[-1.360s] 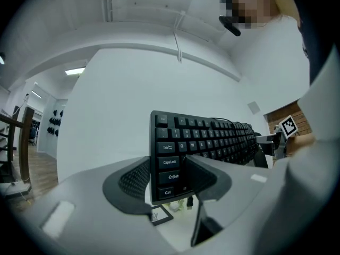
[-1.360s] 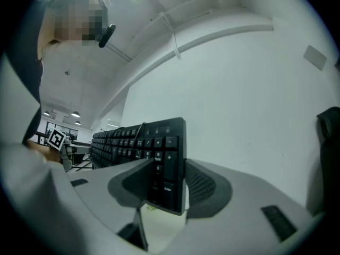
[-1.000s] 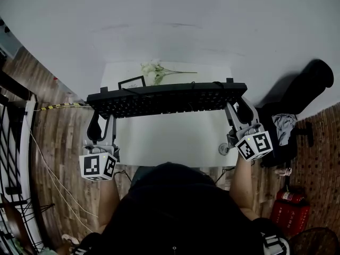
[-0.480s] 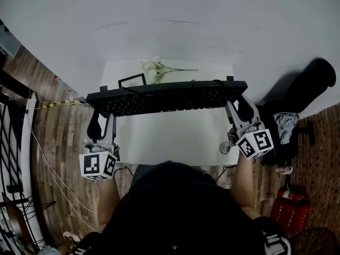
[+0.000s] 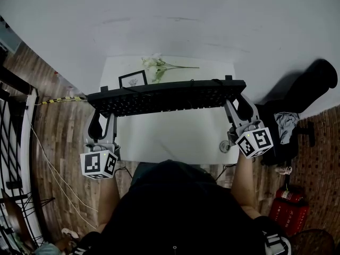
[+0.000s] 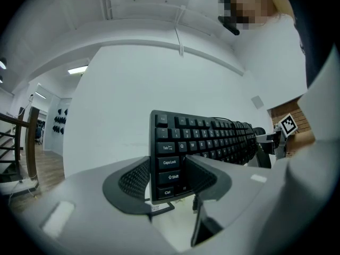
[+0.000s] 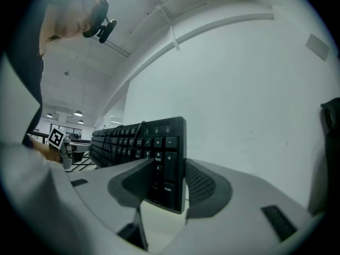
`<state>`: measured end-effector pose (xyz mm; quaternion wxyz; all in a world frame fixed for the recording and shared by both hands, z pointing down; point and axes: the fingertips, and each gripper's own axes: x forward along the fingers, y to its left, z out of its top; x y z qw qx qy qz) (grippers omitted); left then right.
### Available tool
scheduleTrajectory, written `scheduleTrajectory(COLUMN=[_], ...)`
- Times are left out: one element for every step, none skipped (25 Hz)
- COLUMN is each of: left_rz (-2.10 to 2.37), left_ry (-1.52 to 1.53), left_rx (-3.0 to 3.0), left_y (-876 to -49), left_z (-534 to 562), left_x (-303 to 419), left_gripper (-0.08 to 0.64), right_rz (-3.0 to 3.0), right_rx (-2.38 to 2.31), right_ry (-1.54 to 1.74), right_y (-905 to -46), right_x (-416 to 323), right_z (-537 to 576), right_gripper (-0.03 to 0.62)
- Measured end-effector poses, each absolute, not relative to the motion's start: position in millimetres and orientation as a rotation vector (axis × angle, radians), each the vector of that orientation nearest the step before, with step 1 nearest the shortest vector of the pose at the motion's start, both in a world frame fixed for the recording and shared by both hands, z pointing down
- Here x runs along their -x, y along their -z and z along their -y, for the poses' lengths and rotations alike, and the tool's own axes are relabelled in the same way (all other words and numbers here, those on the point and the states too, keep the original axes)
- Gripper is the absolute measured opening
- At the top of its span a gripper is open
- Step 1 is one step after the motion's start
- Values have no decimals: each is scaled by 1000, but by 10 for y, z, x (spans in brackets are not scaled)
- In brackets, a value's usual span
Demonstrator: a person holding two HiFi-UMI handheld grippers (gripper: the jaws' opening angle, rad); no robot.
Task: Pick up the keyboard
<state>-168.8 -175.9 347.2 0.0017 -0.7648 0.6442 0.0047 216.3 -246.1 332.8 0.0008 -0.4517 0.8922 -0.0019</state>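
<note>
Left gripper view: keyboard with Tab, Caps Lock, Shift, Ctrl keys

— Any lettering to read?

— Only on the keyboard. In the left gripper view the key column at six o'clock reads Tab, Caps Lock, Shift, Ctrl from the top down, and Q, W, E, R run off at three o'clock of Tab.

— And the other end?

— In the right gripper view, a plus sign with Enter below it. The rest is too small.
</note>
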Motion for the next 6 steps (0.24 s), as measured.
scheduleTrajectory(left_rz=[-2029, -2038, -2045, -2052, -2060, -2067], left_ry=[-11, -7, -5, -2, 0, 2], left_rx=[2403, 2405, 2408, 2411, 2413, 2416], left_y=[-3501, -3531, -3561, -3590, -3619, -3648], left_z=[1752, 1745, 1738, 1732, 1726, 1720], left_x=[1689, 1691, 1692, 1694, 1696, 1699], left_gripper=[216, 216, 216, 216, 216, 216], right_rz=[-2803, -2805, -2808, -2812, -2816, -2820], right_rx=[1420, 1421, 1422, 1422, 1421, 1421], right_ry=[11, 16, 21, 24, 27, 30], right_y=[-3358, -3385, -3406, -3424, -3441, -3458], right_x=[-2170, -2173, -2171, -2167, -2162, -2156], right_z=[2465, 2470, 2474, 2479, 2484, 2488], right_gripper=[190, 190, 190, 190, 190, 190])
